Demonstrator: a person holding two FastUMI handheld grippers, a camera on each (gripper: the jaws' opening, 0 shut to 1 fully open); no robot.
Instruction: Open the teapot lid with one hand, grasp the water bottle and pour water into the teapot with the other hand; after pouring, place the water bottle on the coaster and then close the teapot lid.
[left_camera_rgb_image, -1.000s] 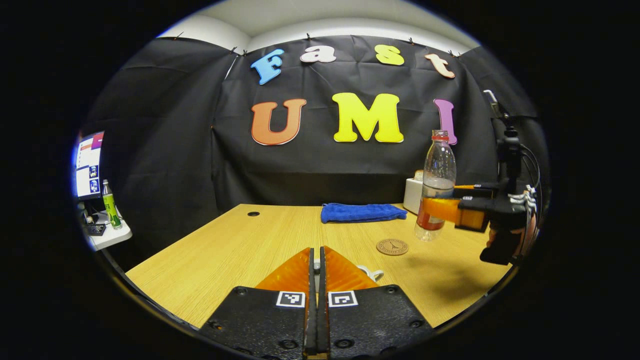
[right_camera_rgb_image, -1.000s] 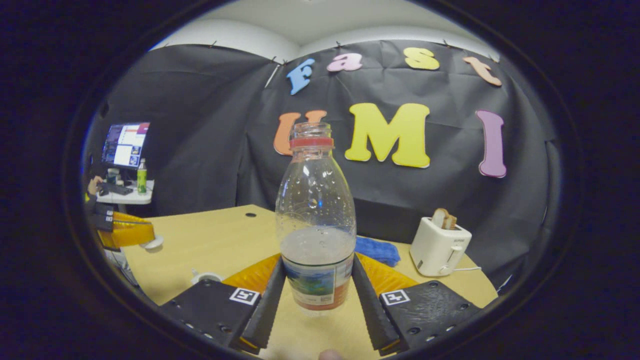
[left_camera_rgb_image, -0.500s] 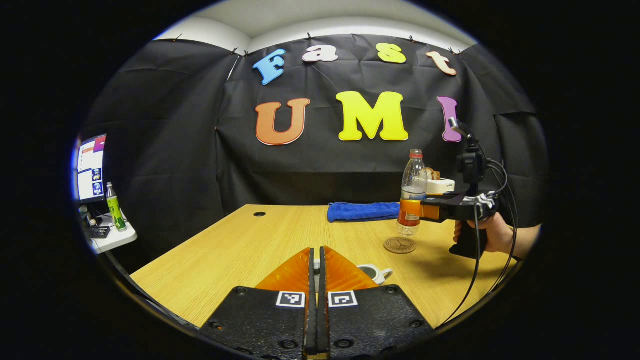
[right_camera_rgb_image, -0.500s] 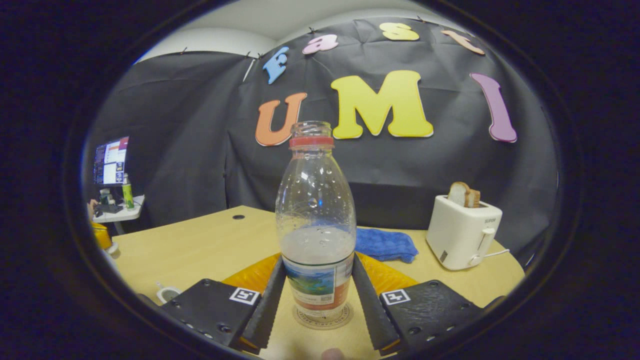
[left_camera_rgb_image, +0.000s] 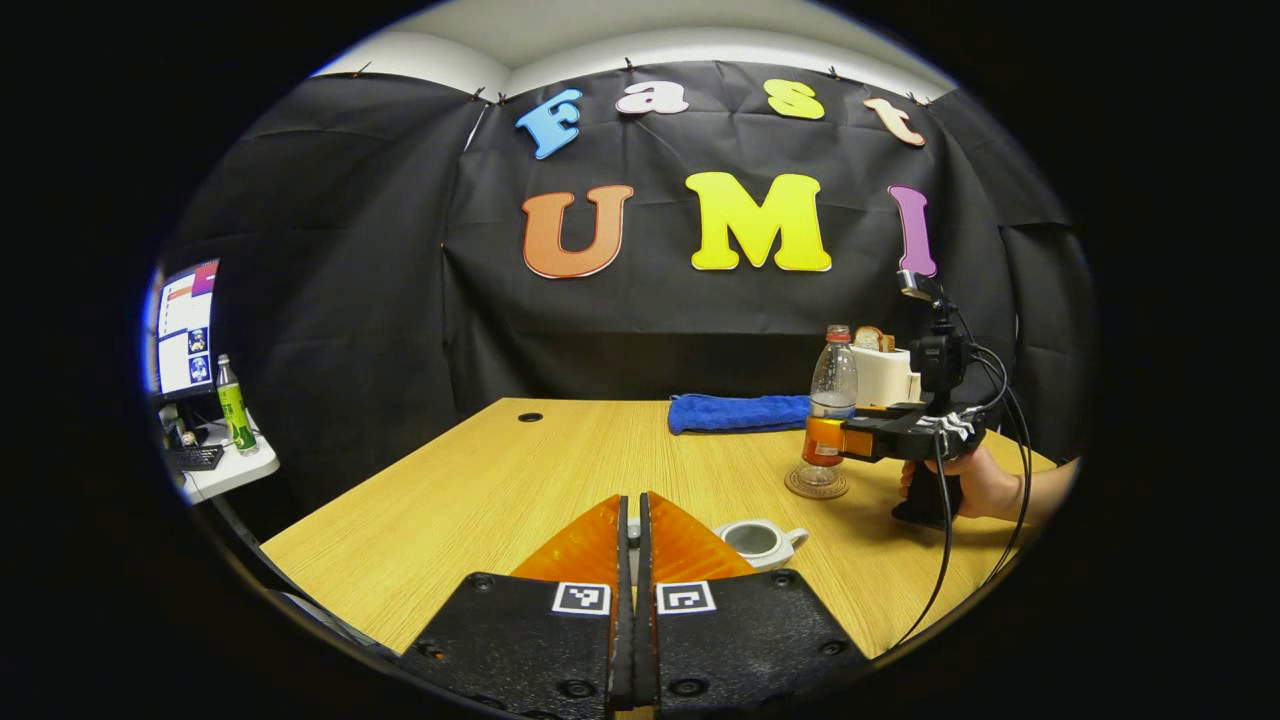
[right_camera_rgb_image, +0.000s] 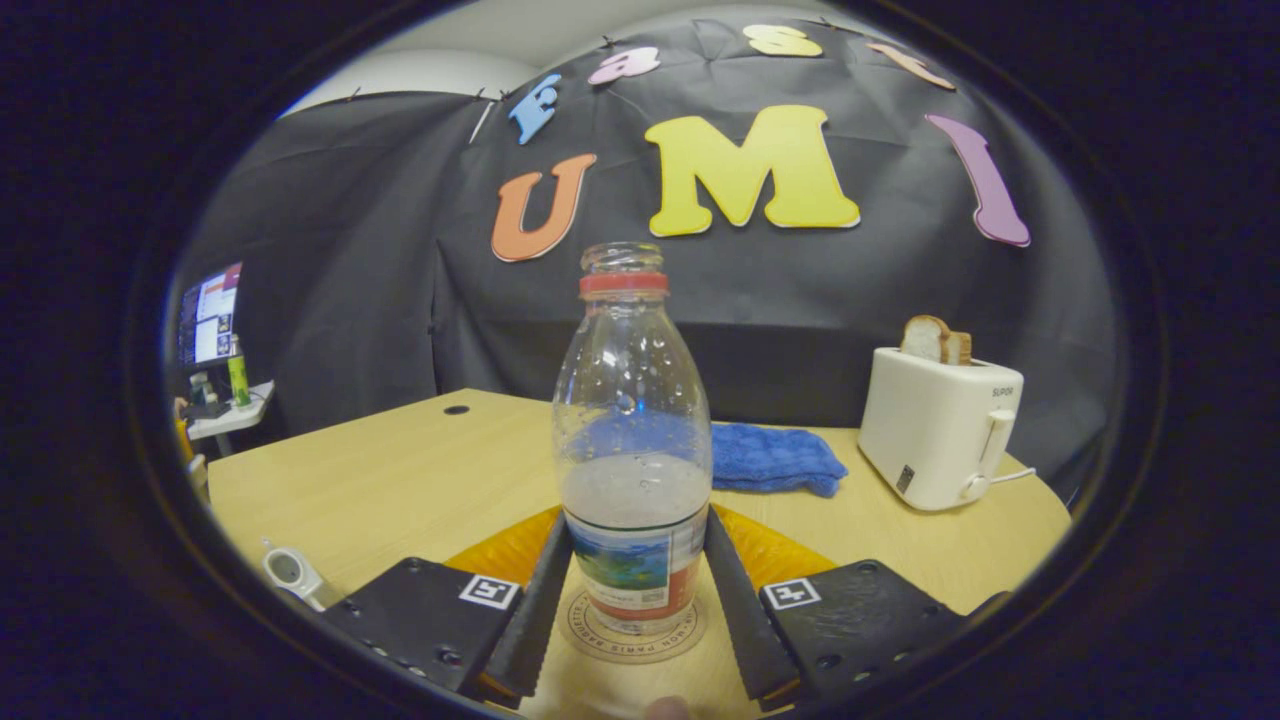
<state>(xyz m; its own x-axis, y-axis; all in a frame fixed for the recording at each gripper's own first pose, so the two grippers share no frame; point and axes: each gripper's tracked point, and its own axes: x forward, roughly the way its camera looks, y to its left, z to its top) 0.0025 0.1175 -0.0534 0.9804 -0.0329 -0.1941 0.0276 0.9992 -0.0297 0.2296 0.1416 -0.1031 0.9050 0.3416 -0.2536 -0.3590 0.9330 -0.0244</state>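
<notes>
Currently, status by item:
Right jaws (right_camera_rgb_image: 628, 600): closed on the water bottle (right_camera_rgb_image: 632, 440), one finger pressing each side of its labelled lower body. In the left gripper view these same jaws (left_camera_rgb_image: 826, 438) show well ahead and to the right, with a hand (left_camera_rgb_image: 975, 482) on the grip.
Water bottle: upright, uncapped, a red ring at the neck, water standing to just above the label. It sits between my right fingers (right_camera_rgb_image: 530, 610), base down over the coaster (right_camera_rgb_image: 632, 630). From the left gripper view, bottle (left_camera_rgb_image: 828, 400) and coaster (left_camera_rgb_image: 816, 484) meet at the base; I cannot tell whether full weight rests there.
Coaster: round, brown, flat on the surface (right_camera_rgb_image: 400, 480), directly under the bottle and centred between my right jaws.
Left jaws (left_camera_rgb_image: 630, 540): fingers pressed together with only a thin seam between them; something pale sits in that seam at the tips, too hidden to identify.
Teapot (left_camera_rgb_image: 758, 541): white, small, lid off, mouth open upward; just ahead of the left jaws and slightly right. In the right gripper view it lies far left, near the surface edge (right_camera_rgb_image: 288, 572).
Blue cloth (right_camera_rgb_image: 775, 458): folded, behind the bottle, slightly right of the right jaws.
Toaster (right_camera_rgb_image: 940, 425): white, bread in the slot, far right of the right jaws.
Monitor (left_camera_rgb_image: 180, 330): far left, beyond the surface, beside a green bottle (left_camera_rgb_image: 232, 404).
</notes>
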